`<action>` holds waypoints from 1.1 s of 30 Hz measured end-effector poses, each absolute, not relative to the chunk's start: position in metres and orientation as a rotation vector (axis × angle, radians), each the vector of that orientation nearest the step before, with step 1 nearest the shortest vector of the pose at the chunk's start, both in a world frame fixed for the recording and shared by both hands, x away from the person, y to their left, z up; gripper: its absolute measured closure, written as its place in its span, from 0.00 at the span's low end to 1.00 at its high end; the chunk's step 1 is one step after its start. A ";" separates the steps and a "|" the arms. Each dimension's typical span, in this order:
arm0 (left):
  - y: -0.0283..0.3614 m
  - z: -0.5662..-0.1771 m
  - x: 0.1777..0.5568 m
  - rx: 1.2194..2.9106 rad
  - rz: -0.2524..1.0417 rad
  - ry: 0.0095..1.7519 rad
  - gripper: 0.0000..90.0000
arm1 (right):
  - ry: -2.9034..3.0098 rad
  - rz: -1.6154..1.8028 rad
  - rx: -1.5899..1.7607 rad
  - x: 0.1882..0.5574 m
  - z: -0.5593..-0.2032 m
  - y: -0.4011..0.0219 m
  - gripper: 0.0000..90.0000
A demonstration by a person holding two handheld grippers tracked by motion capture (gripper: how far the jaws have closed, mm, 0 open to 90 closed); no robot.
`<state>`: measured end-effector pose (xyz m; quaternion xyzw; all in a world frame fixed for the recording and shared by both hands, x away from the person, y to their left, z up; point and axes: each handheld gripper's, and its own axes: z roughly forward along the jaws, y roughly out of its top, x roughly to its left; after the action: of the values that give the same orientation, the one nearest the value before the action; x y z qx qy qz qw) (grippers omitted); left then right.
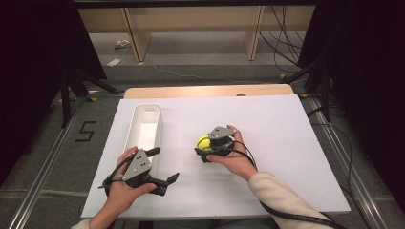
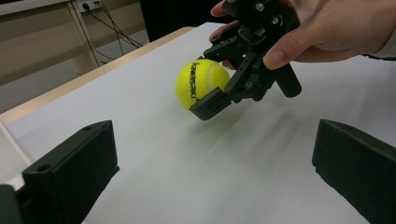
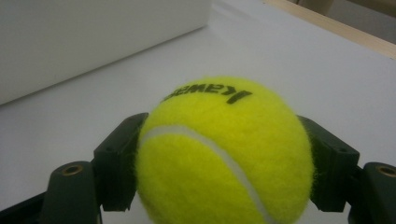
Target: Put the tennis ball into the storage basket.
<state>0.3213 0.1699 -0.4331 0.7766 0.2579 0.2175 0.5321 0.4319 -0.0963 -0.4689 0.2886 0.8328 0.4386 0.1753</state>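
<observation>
Right gripper view shows my right tool (image 3: 224,172) clamped across the tennis ball (image 3: 224,154): light, fuzzy, slightly springy, best held mid-girth; left tool (image 1: 162,167) stands apart

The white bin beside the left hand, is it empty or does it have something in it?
Empty: the high view shows the white bin with a bare inside; the tennis ball is outside it.

Right tool (image 1: 204,149) clamped; left tool (image 1: 163,164) gapes wide.

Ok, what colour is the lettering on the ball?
Black, on the yellow-green tennis ball; the left gripper view shows it clearest.
</observation>
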 end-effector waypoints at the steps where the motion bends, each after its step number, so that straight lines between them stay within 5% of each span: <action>1: 0.170 -0.433 0.321 1.852 0.519 0.615 0.00 | 2.358 1.245 0.820 0.432 -0.469 -0.096 0.29; 33: 0.170 -0.432 0.321 1.851 0.525 0.612 0.00 | 2.298 1.293 0.823 0.433 -0.453 -0.099 0.29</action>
<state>0.3211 0.1704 -0.4323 0.7761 0.2567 0.2200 0.5324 0.4325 -0.0985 -0.4526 0.2924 0.8170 0.4598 0.1884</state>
